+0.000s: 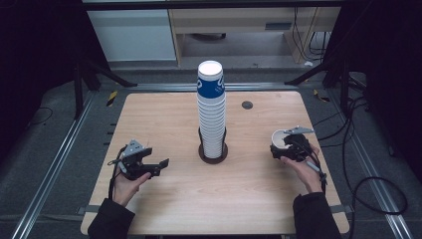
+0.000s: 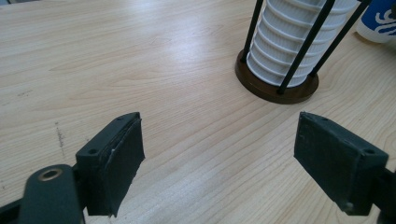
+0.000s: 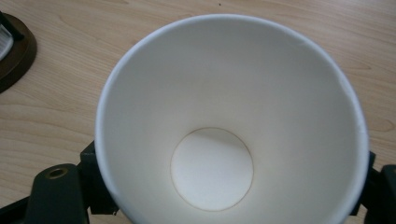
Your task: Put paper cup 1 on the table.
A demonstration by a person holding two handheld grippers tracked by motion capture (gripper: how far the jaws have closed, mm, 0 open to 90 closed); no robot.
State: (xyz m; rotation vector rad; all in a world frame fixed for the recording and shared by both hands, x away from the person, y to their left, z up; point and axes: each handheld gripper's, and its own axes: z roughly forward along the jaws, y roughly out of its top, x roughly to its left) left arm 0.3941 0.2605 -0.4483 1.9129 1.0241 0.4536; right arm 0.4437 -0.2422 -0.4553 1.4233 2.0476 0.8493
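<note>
A tall stack of white paper cups (image 1: 212,112), its top cup blue-banded, stands in a dark round holder (image 1: 213,153) with thin black rods at the table's middle. In the left gripper view the stack (image 2: 292,42) and its base (image 2: 275,86) lie ahead to the right. My left gripper (image 1: 158,166) is held low at the table's left, open, with nothing between its pads (image 2: 123,154). My right gripper (image 1: 284,144) at the table's right is shut on a single white paper cup (image 1: 278,138). Its open mouth faces the camera in the right gripper view (image 3: 224,126).
The wooden table (image 1: 164,119) has a small dark round grommet (image 1: 247,104) behind the stack. A blue-printed cup (image 2: 380,18) shows at the far right edge of the left gripper view. Cables (image 1: 368,184) trail on the floor to the right of the table.
</note>
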